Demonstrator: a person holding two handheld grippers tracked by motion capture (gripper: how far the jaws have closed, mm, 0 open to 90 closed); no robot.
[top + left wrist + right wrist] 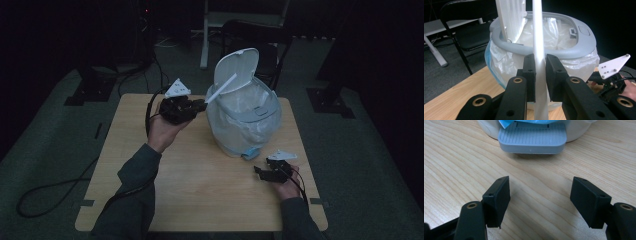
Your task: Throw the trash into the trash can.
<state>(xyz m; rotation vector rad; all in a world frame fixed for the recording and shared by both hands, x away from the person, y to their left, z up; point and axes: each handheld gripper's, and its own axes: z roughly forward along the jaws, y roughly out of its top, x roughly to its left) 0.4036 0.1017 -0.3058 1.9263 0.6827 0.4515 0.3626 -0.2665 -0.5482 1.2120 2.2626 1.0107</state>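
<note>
Fingers (530,75) of our left gripper (192,106) are clamped on a thin white strip (537,50) that slants up toward the open mouth of the pedal bin (245,125); fingers (497,197) of our right gripper (544,202) stand wide apart with nothing between them, low over the wooden table (200,185), just in front of the bin's grey foot pedal (532,137).

The bin stands toward the table's far right, its white lid (237,67) tipped up and a clear liner bag (554,32) draped over its grey rim (554,51).

To do this step well, we judge, we should keep the squeeze even, guide the strip inside the rim without snagging the liner, and hold the right gripper ready at the pedal so the lid stays up.
</note>
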